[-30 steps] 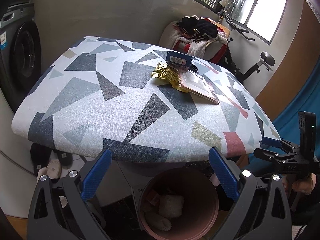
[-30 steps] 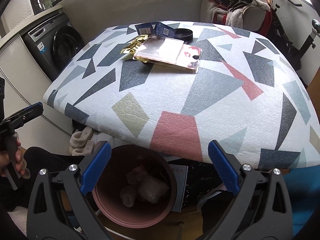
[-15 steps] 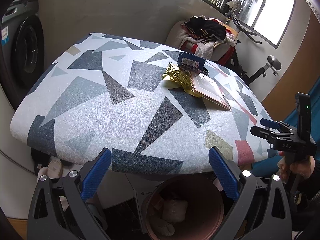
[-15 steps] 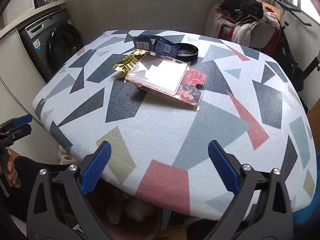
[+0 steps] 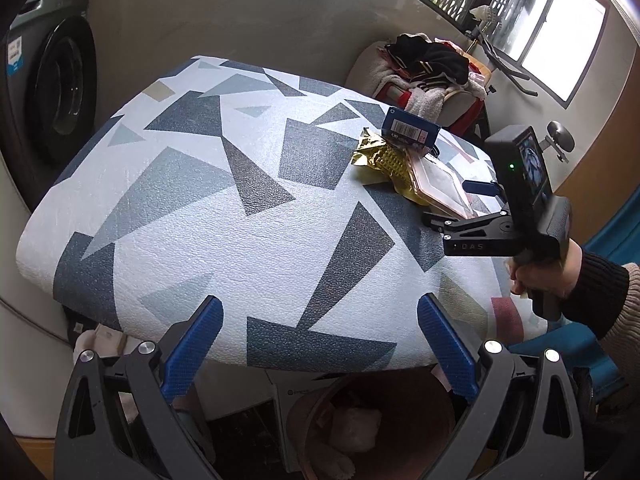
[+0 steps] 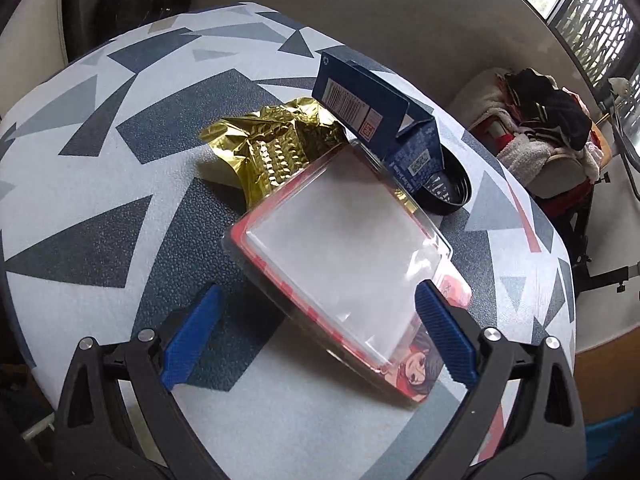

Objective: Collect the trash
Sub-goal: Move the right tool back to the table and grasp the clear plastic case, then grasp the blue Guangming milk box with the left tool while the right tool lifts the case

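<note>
Gold foil wrapper (image 6: 267, 148) crumpled on worktop (image 6: 100, 216), ahead of right gripper (image 6: 316, 336), partly buried under clear plastic blister pack (image 6: 344, 256). Pack lies between right gripper's spread fingers, near end cut by right finger; contact unclear. Blue carton (image 6: 360, 108) beyond, hiding most of black ring (image 6: 452, 188). Left gripper (image 5: 320, 344) wide apart, empty, at near worktop edge. Pink bin (image 5: 372, 424) below it, half hidden by worktop and fingers; pale contents indistinct.

Washing machine (image 5: 52, 92) left, clothes heap (image 5: 432, 60) by the window (image 5: 560, 36)
</note>
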Motion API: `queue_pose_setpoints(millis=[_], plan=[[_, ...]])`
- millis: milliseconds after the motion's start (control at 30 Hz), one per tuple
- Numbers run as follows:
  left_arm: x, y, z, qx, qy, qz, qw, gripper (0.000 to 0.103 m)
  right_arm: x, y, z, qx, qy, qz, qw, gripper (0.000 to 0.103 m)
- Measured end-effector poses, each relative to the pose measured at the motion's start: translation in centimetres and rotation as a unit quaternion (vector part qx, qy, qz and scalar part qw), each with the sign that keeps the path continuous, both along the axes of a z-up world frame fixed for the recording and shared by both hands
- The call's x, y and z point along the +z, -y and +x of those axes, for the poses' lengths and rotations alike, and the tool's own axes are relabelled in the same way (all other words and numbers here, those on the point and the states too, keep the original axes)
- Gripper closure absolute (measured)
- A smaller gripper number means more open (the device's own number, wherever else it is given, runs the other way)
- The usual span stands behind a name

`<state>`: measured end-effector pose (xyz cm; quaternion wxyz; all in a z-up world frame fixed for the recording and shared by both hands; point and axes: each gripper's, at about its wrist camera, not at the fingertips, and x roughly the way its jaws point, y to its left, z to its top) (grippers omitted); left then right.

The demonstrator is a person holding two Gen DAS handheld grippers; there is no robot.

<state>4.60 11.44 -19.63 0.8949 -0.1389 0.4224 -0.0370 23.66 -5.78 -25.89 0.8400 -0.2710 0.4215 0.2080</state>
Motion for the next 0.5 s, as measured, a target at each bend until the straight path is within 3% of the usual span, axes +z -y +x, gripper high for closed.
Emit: queue_pose_setpoints(millis=[33,167,233,500], plan=[[-0.1,-0.1,0.1,0.001,-0.001,-0.001,1.0000,0.008,-0.1,-0.2,0.5,0.001,-0.007,0.002,1.000,0.019],[-0.3,-0.3,0.2,0.002,-0.002,-0.004,1.0000,0.008,0.5,-0.2,0.5,0.013,-0.004,0.011,1.000,0.034],[-0.4,-0.4,0.2,0.003,-0.002,-0.005,1.0000,0.008,1.4,0.0,-0.5,0.026,0.004,0.016,1.000,0.047],[0.1,0.3,-0.2,-0.005,0.006,-0.008,0.9999,0.008,7.6,4.4,-5.2,0.042,0.026,0.094,0.994,0.068]])
